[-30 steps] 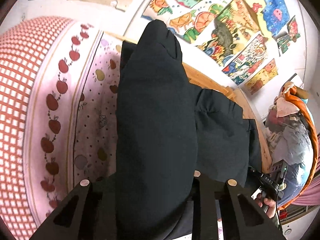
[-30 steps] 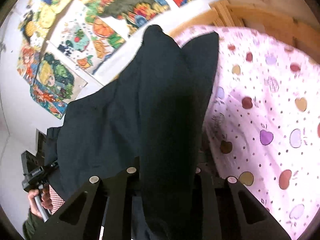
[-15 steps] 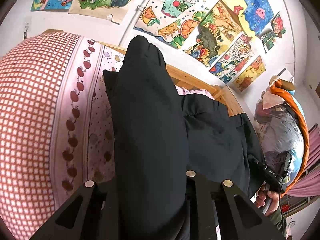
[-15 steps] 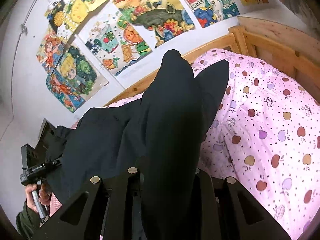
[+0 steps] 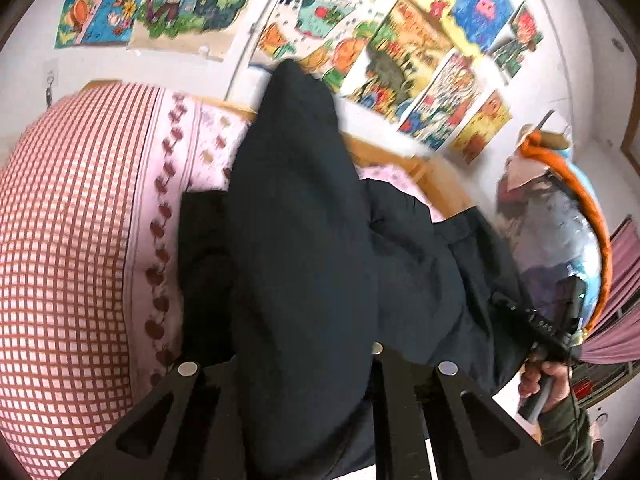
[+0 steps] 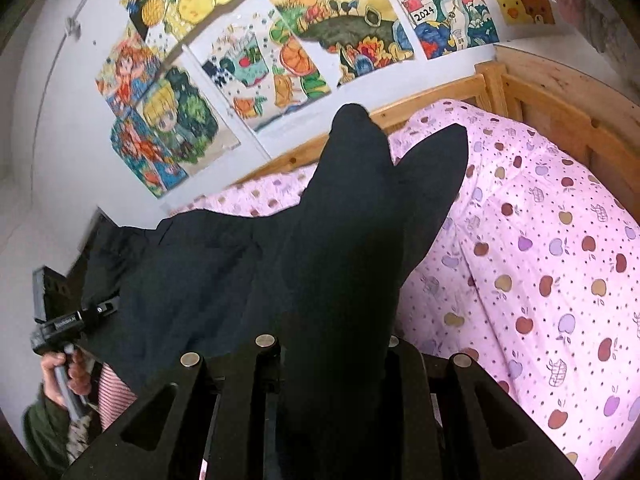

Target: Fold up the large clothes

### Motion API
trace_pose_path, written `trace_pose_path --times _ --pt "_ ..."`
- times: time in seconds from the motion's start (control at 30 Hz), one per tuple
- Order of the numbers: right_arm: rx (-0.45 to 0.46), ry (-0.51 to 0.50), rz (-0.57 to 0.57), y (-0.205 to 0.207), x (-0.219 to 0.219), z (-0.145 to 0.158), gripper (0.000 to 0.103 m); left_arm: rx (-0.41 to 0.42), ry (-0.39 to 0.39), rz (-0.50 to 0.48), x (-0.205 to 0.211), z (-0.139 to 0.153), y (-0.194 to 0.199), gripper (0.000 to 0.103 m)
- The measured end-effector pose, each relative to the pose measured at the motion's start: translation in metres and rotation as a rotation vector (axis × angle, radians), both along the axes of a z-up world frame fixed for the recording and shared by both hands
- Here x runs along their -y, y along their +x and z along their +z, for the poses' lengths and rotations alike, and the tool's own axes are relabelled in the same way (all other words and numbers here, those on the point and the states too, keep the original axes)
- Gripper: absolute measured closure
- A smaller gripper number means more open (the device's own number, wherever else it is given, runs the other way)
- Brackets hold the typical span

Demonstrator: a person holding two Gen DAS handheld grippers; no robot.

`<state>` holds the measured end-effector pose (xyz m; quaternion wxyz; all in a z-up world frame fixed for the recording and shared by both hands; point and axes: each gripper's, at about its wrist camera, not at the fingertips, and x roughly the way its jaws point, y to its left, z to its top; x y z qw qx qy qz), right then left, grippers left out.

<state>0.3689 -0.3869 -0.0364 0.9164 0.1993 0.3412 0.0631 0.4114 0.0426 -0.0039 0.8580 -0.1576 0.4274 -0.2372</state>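
Note:
A large black garment hangs stretched between my two grippers above the bed; it also shows in the right wrist view. My left gripper is shut on one edge of it, and the cloth drapes over the fingers and hides their tips. My right gripper is shut on the other edge, its tips hidden by cloth too. The right gripper also shows at the right of the left wrist view, and the left gripper at the left of the right wrist view.
The bed has a pink apple-print cover and a red checked quilt. A wooden bed frame runs along the wall, which carries several posters. An orange and blue plush shape stands at the right.
Both grippers have lifted and tilted upward with the garment, so more wall and posters show. The garment has risen off the bed and hangs between them.

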Motion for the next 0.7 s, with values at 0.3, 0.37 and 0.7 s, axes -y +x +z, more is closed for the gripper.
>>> trace_pose_path --times 0.3,0.37,0.7 --pt "-0.115 0.008 -0.095 0.007 0.032 -0.050 0.070 -0.071 0.043 0.059 -0.008 -0.048 0.024 0.080" --pt "-0.126 0.004 -0.109 0.007 0.035 -0.057 0.054 -0.074 0.084 0.058 -0.004 -0.053 0.026 0.071" --pt "-0.125 -0.199 -0.172 0.007 0.017 -0.051 0.020 -0.051 0.185 0.126 -0.006 -0.056 0.021 0.021"
